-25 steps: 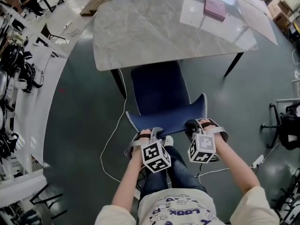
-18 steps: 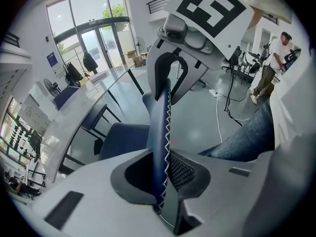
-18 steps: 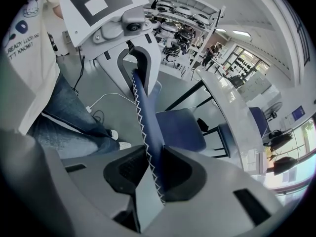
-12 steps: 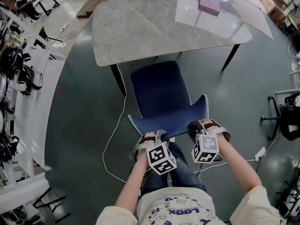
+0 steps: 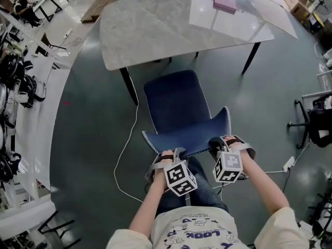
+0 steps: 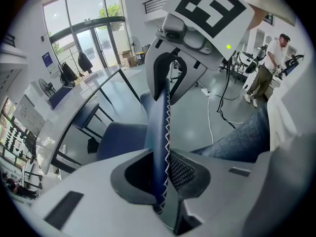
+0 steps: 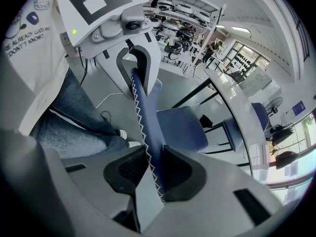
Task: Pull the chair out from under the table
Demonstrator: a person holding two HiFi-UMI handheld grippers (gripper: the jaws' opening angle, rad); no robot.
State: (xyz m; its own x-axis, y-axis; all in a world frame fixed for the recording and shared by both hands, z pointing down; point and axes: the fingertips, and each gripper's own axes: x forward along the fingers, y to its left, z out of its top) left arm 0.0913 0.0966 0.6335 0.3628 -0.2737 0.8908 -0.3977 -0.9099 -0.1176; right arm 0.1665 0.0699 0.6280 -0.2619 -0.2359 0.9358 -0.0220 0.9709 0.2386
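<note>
Far edge of table point(image 5: 155, 30) cropped; jaws cover the chair point(image 5: 176, 105) back's rim.

A pink box point(image 5: 224, 1) lies flat near the far right corner of the counter point(image 5: 155, 30). On the dark grey-green floor point(image 5: 88, 139), a thin white cable point(image 5: 118, 157) loops along the left, and a white power strip point(image 5: 288, 164) lies to the right. A black office chair point(image 5: 314, 123) stands at the right edge. A long white desk point(image 5: 36, 128) runs down the left with black headsets point(image 5: 26, 87) on it. Glass doors point(image 6: 94, 38) show far back.
</note>
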